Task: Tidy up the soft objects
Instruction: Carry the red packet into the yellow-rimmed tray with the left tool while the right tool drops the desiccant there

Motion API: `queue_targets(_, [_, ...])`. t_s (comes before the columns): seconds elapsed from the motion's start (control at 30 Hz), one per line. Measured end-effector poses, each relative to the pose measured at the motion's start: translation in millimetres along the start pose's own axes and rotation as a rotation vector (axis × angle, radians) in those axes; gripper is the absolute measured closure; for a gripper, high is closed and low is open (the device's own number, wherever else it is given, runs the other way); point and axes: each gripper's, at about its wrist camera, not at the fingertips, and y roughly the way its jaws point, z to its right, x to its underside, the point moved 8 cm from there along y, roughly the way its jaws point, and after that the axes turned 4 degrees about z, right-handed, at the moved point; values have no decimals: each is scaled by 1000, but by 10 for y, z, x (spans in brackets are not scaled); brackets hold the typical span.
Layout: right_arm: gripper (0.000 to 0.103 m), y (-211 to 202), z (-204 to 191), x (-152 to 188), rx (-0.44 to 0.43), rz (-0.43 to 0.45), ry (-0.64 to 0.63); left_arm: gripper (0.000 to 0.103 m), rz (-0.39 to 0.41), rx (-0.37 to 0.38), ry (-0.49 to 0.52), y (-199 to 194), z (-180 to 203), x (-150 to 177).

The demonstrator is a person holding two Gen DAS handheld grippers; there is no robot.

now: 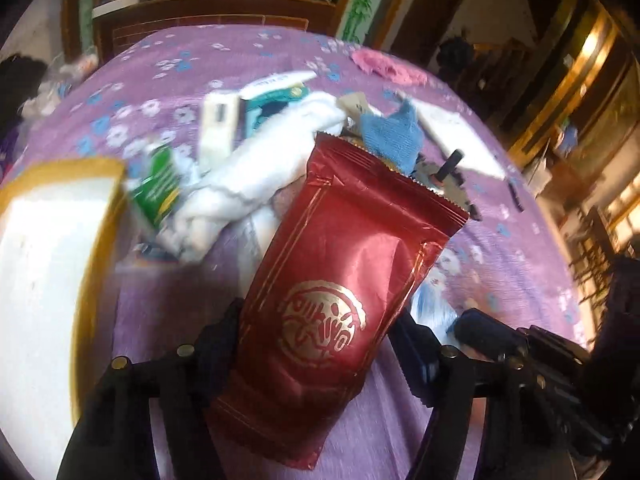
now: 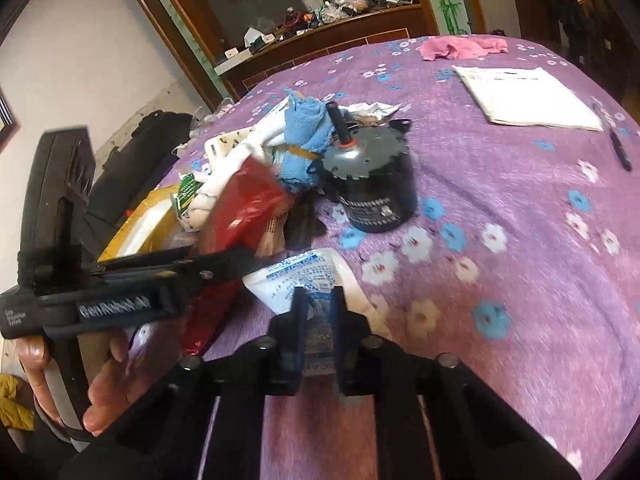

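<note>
My left hand-held gripper (image 1: 320,344) clamped the red pouch (image 1: 340,280), hiding its lower edges, while my right hand-held gripper (image 2: 318,320) pinched the white sachet (image 2: 308,276) beside it.

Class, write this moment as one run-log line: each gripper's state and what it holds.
left gripper: around shiny red foil pouch, contact unclear | right gripper: shut on white printed plastic packet | surface: purple floral cloth

Pretty bright overall, warm daylight pouring in from the right and blowing out the gold trim over there. Both views are fisheye, so the room bends hard at the black corners. Lots of motion blur, the white cloth (image 1: 256,172) is smeared, and the red pouch (image 1: 332,288) throws shiny glare off its foil
</note>
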Motion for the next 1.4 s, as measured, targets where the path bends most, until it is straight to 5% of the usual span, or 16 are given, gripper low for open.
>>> queue_targets(0.1, [97, -89, -19, -69, -22, 32, -7, 30, 18, 51, -65, -144, -77, 56])
queue_targets(0.17, [59, -57, -4, -96, -36, 10, 15, 30, 22, 86, -113, -237, -155, 107])
queue_targets(0.2, [20, -40, 19, -115, -24, 11, 29, 30, 24, 96, -126, -268, -180, 116])
queue_targets(0.23, [13, -48, 33, -136, -9, 34, 33, 30, 27, 103, -147, -324, -218, 139])
queue_targets(0.37, [13, 101, 26, -84, 51, -22, 8, 30, 71, 147, -188, -612, -265, 192])
queue_targets(0.4, [20, 178, 23, -40, 67, -46, 2, 30, 79, 163, -205, -678, -287, 185])
queue_targets(0.43, [40, 236, 31, 3, 78, -67, 1, 30, 90, 175, -225, -767, -311, 188])
queue_targets(0.47, [46, 259, 47, 33, 112, -70, -14, 30, 100, 181, -239, -849, -339, 193])
queue_targets(0.5, [63, 240, 37, 47, 136, -66, -39, 30, 113, 186, -257, -944, -375, 199])
queue_targets(0.63, [78, 194, -80, 107, 138, -70, -81, 31, 143, 215, -342, -1436, -574, 254])
queue_targets(0.7, [79, 82, -177, 77, 115, -47, -79, 35, 157, 219, -364, -1692, -657, 266])
queue_targets(0.83, [79, -200, -793, -142, -38, 42, -162, 35, 236, 69, -340, -2158, -940, 225])
queue_targets(1.07, [79, 174, -1981, -284, -307, -17, -275, 36, 203, 2, -423, -1982, -1494, 300])
queue_targets(1.2, [79, 746, -2405, -117, -302, -119, -331, 36, 146, -206, -414, -1745, -1912, 474])
queue_targets(1.4, [79, 1145, -2526, 256, -200, -171, -460, 35, 87, -234, -449, -1420, -2184, 721])
